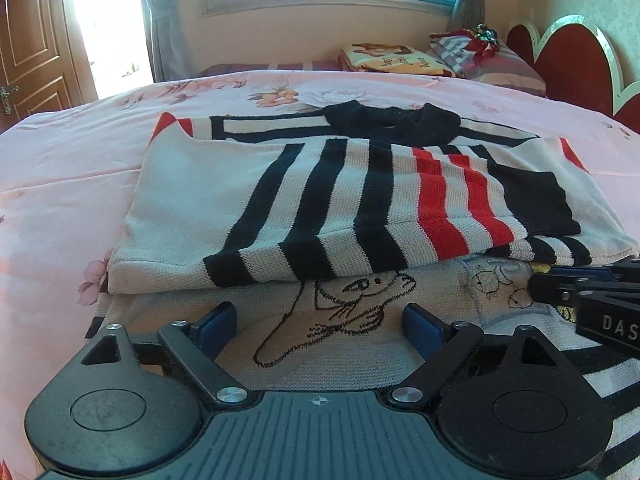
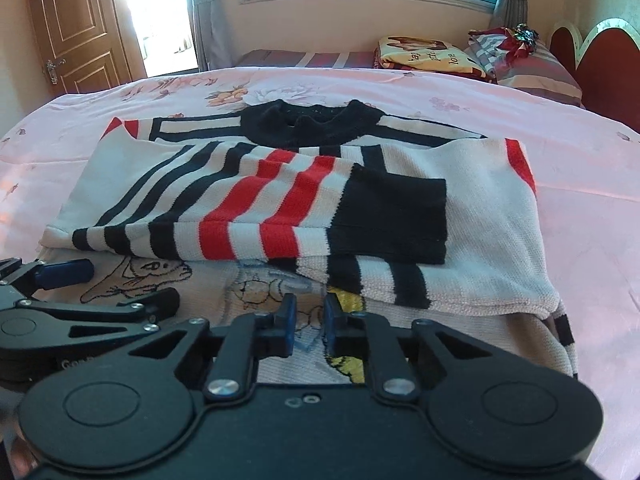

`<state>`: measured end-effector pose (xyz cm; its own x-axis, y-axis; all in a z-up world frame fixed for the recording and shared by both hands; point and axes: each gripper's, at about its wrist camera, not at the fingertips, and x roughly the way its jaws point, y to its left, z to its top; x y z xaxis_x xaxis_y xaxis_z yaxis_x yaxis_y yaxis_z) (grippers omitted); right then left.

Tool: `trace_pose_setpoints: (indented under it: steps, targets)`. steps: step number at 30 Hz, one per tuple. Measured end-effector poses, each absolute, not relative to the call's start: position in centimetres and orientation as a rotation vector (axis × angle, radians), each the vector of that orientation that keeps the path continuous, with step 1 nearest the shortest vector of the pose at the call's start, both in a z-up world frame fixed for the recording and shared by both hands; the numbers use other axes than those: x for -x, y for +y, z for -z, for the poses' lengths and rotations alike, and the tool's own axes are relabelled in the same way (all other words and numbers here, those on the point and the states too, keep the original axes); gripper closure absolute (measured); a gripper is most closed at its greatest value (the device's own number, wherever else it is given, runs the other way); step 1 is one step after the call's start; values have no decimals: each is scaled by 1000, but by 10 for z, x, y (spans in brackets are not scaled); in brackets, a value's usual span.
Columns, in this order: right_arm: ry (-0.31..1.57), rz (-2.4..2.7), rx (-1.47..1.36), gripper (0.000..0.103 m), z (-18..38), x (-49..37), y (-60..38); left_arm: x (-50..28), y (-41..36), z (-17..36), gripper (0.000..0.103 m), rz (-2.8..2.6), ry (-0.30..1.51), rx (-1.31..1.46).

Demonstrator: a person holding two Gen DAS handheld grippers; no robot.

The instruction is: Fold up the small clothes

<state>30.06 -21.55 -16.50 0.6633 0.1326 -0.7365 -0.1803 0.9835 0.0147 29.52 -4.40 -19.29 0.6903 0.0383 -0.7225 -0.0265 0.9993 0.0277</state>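
- Left gripper (image 1: 318, 322) hangs spread wide over the cream cat-print hem (image 1: 340, 312), gripping nothing.
- Right gripper (image 2: 310, 318), just beside it, pinches that hem.
- Beyond both, the striped sweater (image 1: 360, 196) lies folded on the pink bedsheet (image 1: 72, 168).

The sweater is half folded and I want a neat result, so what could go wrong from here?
1. The right gripper has nearly shut fingers on the cream hem, seemingly pinching only a small bit of knit; lifting could stretch it or let it slip out.
2. The left gripper is open over the cat drawing and holds nothing, so a one-sided lift would probably skew the fold.
3. The striped sleeves lie loose on the sweater and may slide.
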Motion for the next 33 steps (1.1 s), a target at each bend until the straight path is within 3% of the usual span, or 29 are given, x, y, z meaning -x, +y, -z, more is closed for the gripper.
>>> trace_pose_setpoints:
  steps: [8, 21, 27, 30, 33]
  targets:
    - [816, -106, -1, 88, 168, -280, -280, -282, -30, 194, 12, -68, 813, -2]
    - [818, -102, 60, 79, 167, -281, -266, -284, -35, 190, 10, -118, 856, -10]
    - [834, -106, 1, 57, 156, -275, -258, -280, -35, 178, 10, -107, 860, -27]
    - [810, -100, -10, 59, 151, -260, -253, -262, -34, 164, 10, -52, 793, -51]
    - [791, -90, -3, 72, 147, -248, -242, -247, -30, 157, 10, 0, 770, -57]
